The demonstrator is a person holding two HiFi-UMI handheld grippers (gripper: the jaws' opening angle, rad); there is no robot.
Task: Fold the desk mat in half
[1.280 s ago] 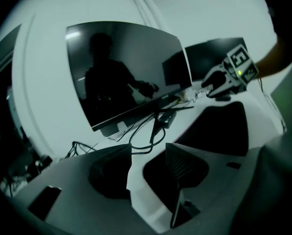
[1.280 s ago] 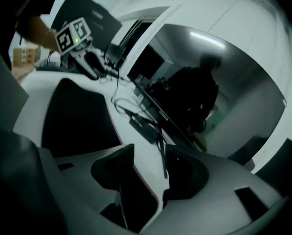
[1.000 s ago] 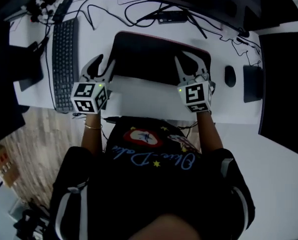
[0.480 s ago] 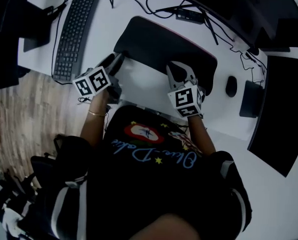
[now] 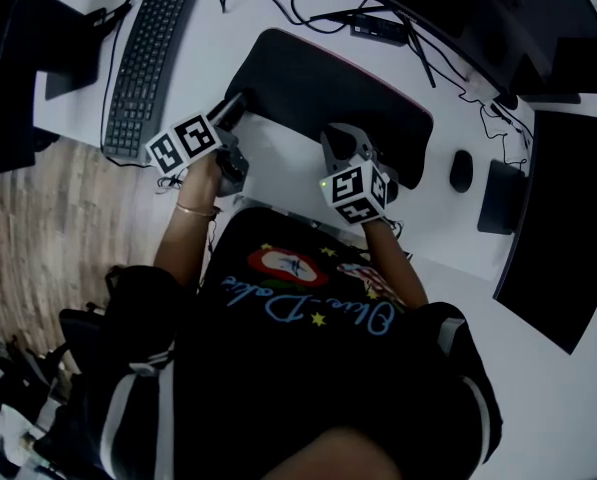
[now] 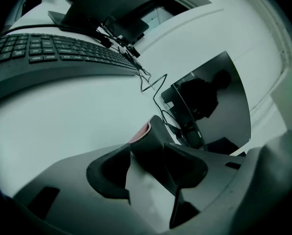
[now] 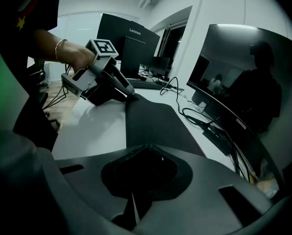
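Two handheld grippers meet the near edge of the thin black rectangular desk mat with a red rim (image 5: 328,93), which lies on the white desk (image 5: 278,180) to the right of a black keyboard (image 5: 143,63). The left gripper (image 5: 234,108) is released, its jaws apart with the mat's slightly raised near-left corner between them. The right gripper (image 5: 340,136), whose jaws have just been closing, is clenched on the mat's near edge farther right.
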